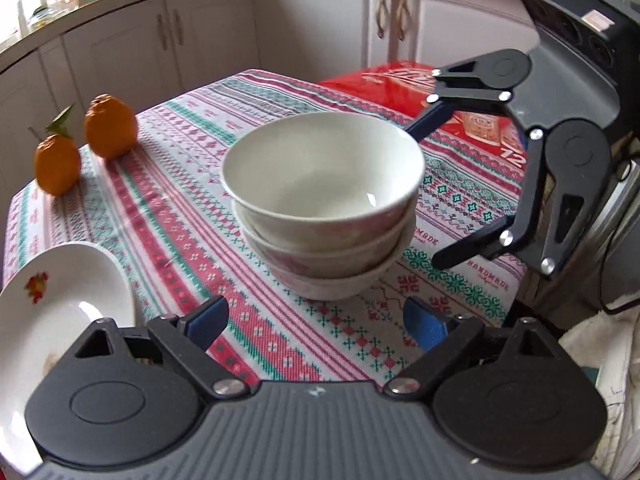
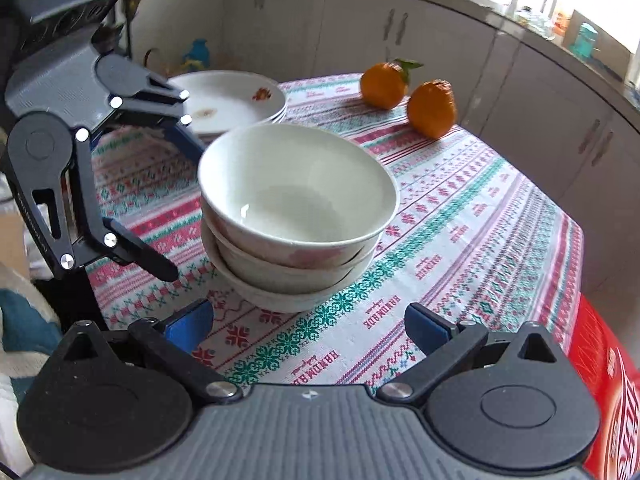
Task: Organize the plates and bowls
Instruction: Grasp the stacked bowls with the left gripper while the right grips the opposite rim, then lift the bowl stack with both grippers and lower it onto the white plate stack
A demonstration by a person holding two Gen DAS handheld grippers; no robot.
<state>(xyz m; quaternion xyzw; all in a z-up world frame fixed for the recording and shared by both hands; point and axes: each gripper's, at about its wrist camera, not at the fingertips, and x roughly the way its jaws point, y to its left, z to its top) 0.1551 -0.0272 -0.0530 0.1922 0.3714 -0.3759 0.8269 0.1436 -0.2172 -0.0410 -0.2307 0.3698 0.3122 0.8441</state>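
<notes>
A stack of three white bowls (image 1: pixel 324 208) with pink patterns stands in the middle of the table; it also shows in the right wrist view (image 2: pixel 296 216). White plates with a flower print (image 1: pixel 56 320) lie at the table's near left in the left wrist view, and appear stacked at the far left in the right wrist view (image 2: pixel 236 100). My left gripper (image 1: pixel 316 326) is open and empty just short of the bowls. My right gripper (image 2: pixel 308 330) is open and empty on the opposite side of the bowls. Each gripper shows in the other's view, the right one (image 1: pixel 424 192) and the left one (image 2: pixel 184 208), both open beside the stack.
Two oranges (image 1: pixel 84 144) sit at one table corner, also in the right wrist view (image 2: pixel 408 94). A red packet (image 1: pixel 432 96) lies on the table's other end. A patterned tablecloth (image 1: pixel 180 208) covers the table. White cabinets (image 1: pixel 208 36) and a counter stand behind.
</notes>
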